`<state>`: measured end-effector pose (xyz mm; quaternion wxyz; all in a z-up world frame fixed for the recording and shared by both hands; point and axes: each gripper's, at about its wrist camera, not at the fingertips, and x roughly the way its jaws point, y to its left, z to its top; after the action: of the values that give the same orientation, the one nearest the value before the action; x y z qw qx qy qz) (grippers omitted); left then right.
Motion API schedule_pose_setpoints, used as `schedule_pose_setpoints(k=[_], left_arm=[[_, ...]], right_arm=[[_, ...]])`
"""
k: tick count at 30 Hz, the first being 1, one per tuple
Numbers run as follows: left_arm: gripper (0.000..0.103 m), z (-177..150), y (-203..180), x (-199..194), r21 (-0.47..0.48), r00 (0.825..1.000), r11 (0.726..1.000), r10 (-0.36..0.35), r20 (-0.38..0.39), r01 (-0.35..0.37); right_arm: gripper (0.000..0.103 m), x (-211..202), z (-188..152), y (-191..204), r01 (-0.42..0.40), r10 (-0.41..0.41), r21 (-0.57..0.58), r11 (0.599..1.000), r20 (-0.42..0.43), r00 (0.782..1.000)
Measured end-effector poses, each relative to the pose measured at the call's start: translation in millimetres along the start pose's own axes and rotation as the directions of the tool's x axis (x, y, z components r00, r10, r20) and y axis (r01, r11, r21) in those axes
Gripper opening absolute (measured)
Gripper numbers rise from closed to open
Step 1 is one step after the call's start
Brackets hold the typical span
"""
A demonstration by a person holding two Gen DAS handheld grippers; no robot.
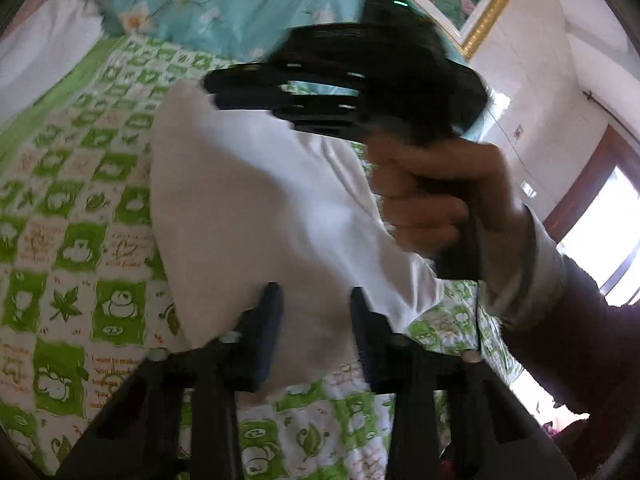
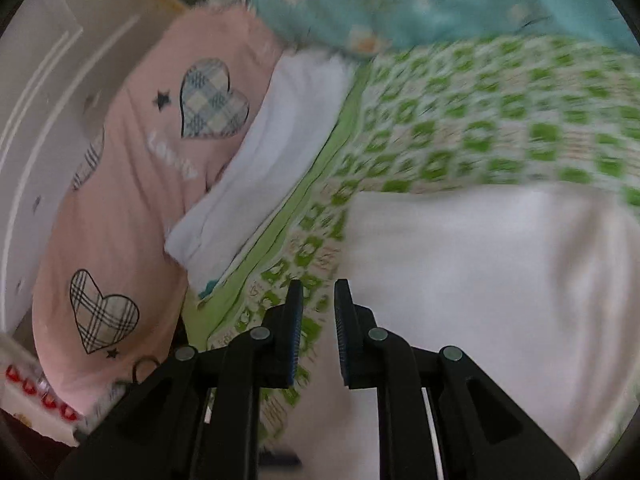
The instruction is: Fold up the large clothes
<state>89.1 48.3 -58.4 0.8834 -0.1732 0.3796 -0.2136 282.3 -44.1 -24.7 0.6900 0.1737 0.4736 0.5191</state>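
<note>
A white garment (image 1: 260, 200) lies folded on the green checked bedsheet (image 1: 80, 208). My left gripper (image 1: 316, 312) has the garment's near edge between its fingers, and the cloth fills the gap from pad to pad. Above the garment's far end, a hand (image 1: 432, 192) holds my right gripper (image 1: 216, 90), which is blurred. In the right wrist view the right gripper (image 2: 318, 312) has a narrow gap with nothing in it. It hovers over the sheet (image 2: 480, 128) at the left edge of the white garment (image 2: 480, 280).
A teal floral quilt (image 1: 224, 0) is heaped at the head of the bed. A pink pillow with plaid hearts (image 2: 120, 208) and a white folded cloth (image 2: 272, 160) lie along the sheet's edge. A gold-framed picture (image 1: 492, 4) and a window (image 1: 600, 232) are beyond.
</note>
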Motion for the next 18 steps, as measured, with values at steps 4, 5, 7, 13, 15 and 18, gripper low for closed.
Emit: schedule_pose_setpoints(k=[4,5,7,13,15,18], left_arm=[[0.015,-9.4,17.6,6.3,-0.059,1.000,0.998,-0.001,0.002,0.001],[0.014,-10.6,19.2,8.2,-0.065,1.000,0.998,-0.002,0.011,0.002],[0.012,-11.9,19.3,13.8,-0.072,1.000,0.997,0.002,0.012,-0.001],[0.011,-9.9,-4.3,29.9,0.014,0.995,0.995,0.102,0.009,-0.102],[0.010,-6.7,-9.5,26.5,0.043,0.991,0.990,0.135,0.003,-0.135],[0.016,-5.4,-19.1,9.8,0.064,0.986,0.984,0.167,0.021,-0.168]], right_arm=[[0.000,51.1,6.6,-24.1,0.159,-0.158,0.000,0.987,-0.087,0.984],[0.000,60.5,5.3,-36.9,0.165,-0.161,0.034,0.986,-0.098,0.982],[0.000,67.5,1.1,-50.6,0.136,-0.130,0.073,0.988,-0.081,0.988],[0.000,66.3,4.9,-60.6,0.130,-0.126,0.102,0.986,-0.045,0.991],[0.000,63.0,4.4,-60.5,0.126,-0.122,0.106,0.986,-0.043,0.992],[0.000,36.3,0.5,-50.1,0.165,-0.165,0.081,0.983,-0.007,0.986]])
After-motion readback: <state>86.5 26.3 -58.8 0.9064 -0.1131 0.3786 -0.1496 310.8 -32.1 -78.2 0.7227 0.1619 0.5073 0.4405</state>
